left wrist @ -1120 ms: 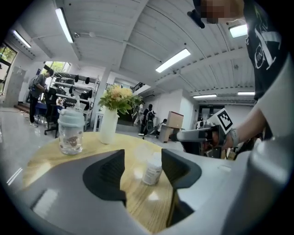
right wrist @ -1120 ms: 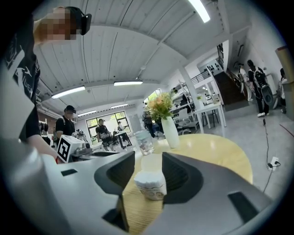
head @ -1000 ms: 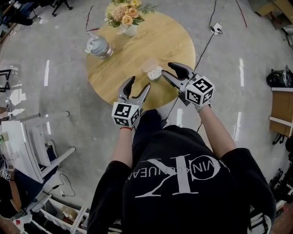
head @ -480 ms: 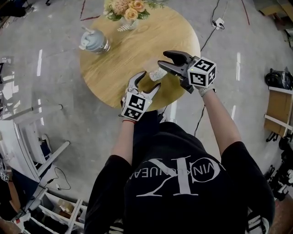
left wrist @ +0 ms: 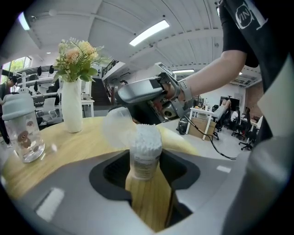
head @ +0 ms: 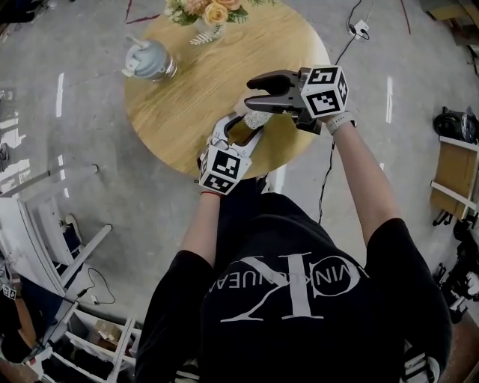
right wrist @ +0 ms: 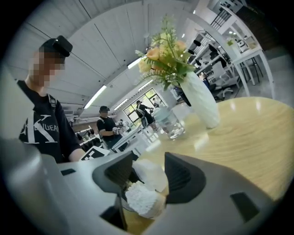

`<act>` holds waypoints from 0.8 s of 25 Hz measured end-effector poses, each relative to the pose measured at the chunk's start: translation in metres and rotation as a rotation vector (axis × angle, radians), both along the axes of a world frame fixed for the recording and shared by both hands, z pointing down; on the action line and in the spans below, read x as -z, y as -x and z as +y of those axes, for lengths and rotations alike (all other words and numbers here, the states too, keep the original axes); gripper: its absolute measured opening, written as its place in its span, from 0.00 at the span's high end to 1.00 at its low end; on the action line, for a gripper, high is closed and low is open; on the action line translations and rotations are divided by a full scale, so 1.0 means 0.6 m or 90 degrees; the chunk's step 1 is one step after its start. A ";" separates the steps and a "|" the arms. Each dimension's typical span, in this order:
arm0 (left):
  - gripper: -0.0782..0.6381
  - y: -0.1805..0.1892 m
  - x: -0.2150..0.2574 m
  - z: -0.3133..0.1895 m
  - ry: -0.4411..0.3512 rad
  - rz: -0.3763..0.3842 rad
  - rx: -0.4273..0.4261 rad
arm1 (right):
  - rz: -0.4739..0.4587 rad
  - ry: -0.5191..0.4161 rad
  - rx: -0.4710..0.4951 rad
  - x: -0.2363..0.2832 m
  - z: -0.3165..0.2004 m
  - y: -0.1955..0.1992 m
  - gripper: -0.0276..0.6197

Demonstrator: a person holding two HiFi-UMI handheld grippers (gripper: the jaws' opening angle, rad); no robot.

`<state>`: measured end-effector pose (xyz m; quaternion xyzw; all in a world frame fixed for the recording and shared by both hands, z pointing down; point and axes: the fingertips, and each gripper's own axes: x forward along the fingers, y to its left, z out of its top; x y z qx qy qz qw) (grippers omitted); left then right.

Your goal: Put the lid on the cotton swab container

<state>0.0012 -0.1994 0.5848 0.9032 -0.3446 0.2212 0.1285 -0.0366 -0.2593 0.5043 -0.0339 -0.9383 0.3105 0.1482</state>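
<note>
The cotton swab container (head: 257, 118), a small clear tub packed with white swabs, stands near the front edge of the round wooden table (head: 194, 97). My left gripper (head: 238, 133) reaches it from the front. Its jaws are closing with the container (left wrist: 146, 153) between them, and slim gaps still show at both pads. The translucent lid (left wrist: 117, 128) sits just behind the container. My right gripper (head: 253, 93) comes in from the right, its jaws opening. The lid (right wrist: 151, 170) lies between those jaws, just beyond the swabs (right wrist: 140, 199). No pad visibly presses on the lid.
A white vase of flowers (head: 206, 15) stands at the table's far edge. Left of it is a clear bottle with a grey-blue cap (head: 148, 60). A black cable (head: 337, 63) runs over the floor on the right. White frames (head: 45, 232) stand at the left.
Both grippers moved forward over the table. The left one came up around the container. The right one swung left until its jaws reached the lid.
</note>
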 end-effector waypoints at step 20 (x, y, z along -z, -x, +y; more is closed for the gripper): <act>0.60 0.004 -0.004 -0.001 0.023 -0.006 0.006 | 0.032 -0.073 0.041 -0.004 0.054 -0.043 0.84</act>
